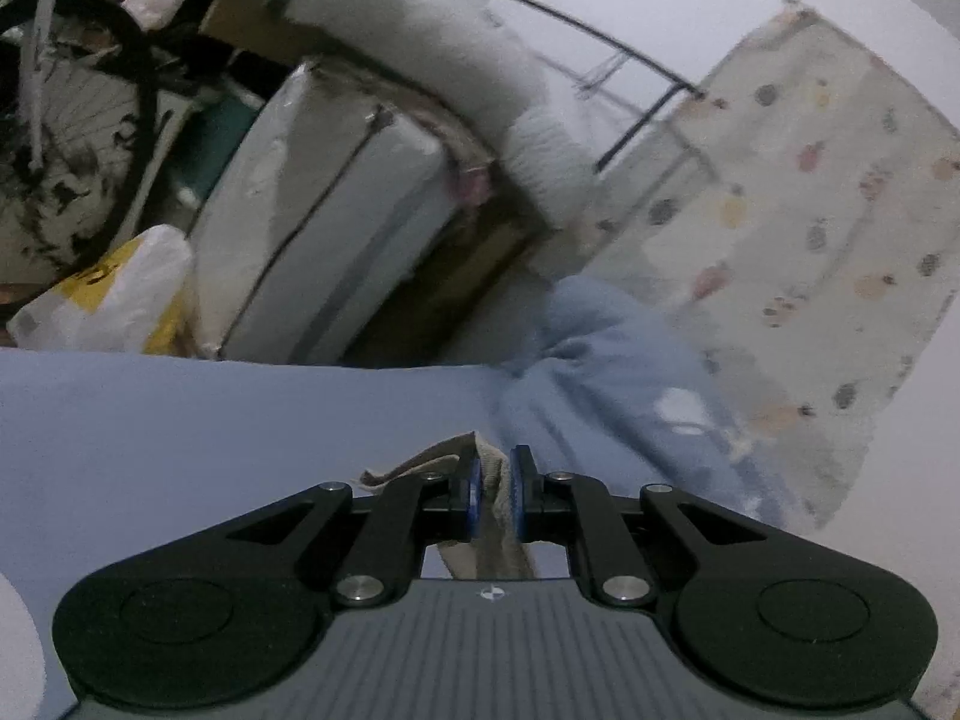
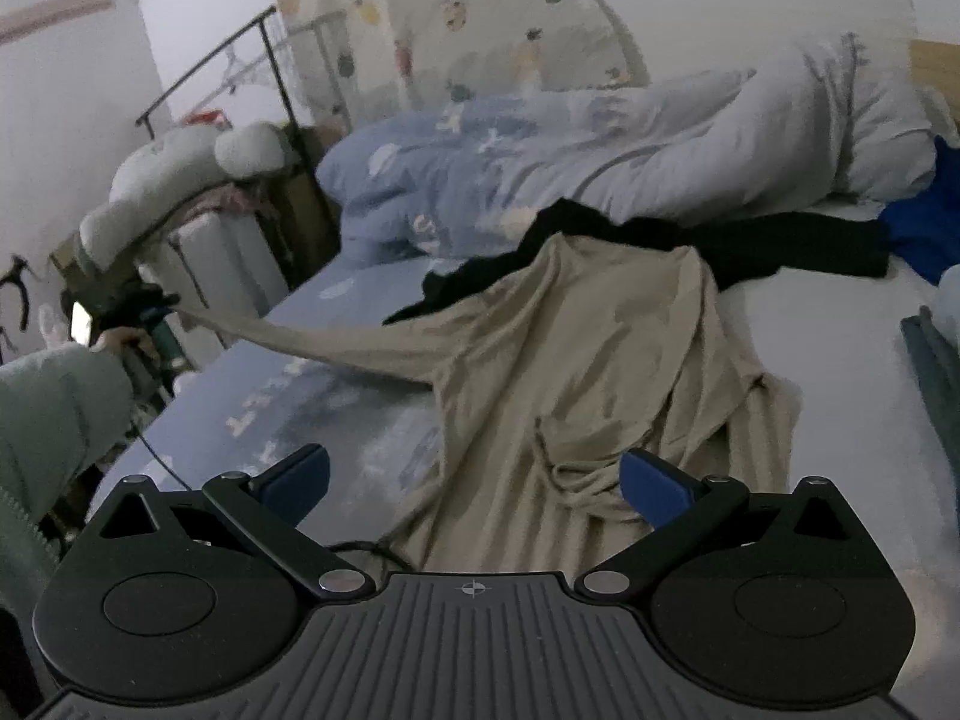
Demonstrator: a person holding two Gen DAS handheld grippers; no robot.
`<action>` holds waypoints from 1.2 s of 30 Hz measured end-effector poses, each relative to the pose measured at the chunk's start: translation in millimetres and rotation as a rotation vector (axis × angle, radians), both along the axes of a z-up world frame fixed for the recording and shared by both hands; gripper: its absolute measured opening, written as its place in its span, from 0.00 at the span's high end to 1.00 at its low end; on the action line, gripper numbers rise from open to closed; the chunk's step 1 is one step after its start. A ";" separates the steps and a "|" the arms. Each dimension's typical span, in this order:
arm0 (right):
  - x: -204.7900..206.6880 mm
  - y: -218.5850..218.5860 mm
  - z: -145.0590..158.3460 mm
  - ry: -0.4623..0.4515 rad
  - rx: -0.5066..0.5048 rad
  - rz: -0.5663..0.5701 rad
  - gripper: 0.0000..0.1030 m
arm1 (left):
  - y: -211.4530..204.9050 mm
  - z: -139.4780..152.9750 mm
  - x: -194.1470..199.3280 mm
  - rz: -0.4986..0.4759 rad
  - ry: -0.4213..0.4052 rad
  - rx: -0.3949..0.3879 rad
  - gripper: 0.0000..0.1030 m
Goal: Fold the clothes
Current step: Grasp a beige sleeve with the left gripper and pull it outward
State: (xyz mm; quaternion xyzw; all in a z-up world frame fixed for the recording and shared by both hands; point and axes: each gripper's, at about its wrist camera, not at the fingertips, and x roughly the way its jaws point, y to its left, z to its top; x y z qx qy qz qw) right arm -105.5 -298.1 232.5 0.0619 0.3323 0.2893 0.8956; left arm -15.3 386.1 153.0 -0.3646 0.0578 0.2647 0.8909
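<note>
A beige garment (image 2: 570, 354) lies crumpled on the bed, one sleeve stretched out taut to the left. In the left wrist view my left gripper (image 1: 495, 483) is shut on the end of that beige sleeve (image 1: 432, 462), cloth pinched between its blue pads. The right wrist view shows the same left gripper (image 2: 150, 312) far left, held by a hand in a grey-green sleeve (image 2: 54, 414). My right gripper (image 2: 474, 480) hovers open over the garment's lower part, with nothing between its fingers. A black garment (image 2: 720, 240) lies partly under the beige one.
A rumpled blue duvet (image 2: 540, 156) and pale pillow (image 2: 810, 126) fill the far side of the bed. A blue cloth (image 2: 924, 228) and grey cloth (image 2: 936, 354) lie at right. Beyond the bed's left edge stand a mattress (image 1: 324, 204), bags, a bicycle wheel (image 1: 78, 120) and a clothes rail (image 2: 210, 66).
</note>
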 end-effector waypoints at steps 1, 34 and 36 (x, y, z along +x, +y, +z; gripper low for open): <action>-2.6 9.4 -1.8 0.002 -0.010 0.012 0.00 | 5.7 -4.8 0.3 0.003 0.012 -0.007 0.88; -9.1 109.7 -25.3 0.087 -0.130 0.130 0.00 | 63.8 -132.0 -34.7 -0.094 0.217 -0.211 0.93; -12.3 107.9 -23.4 0.077 -0.136 0.126 0.00 | 71.6 -128.1 -35.8 -0.010 0.207 -0.217 0.93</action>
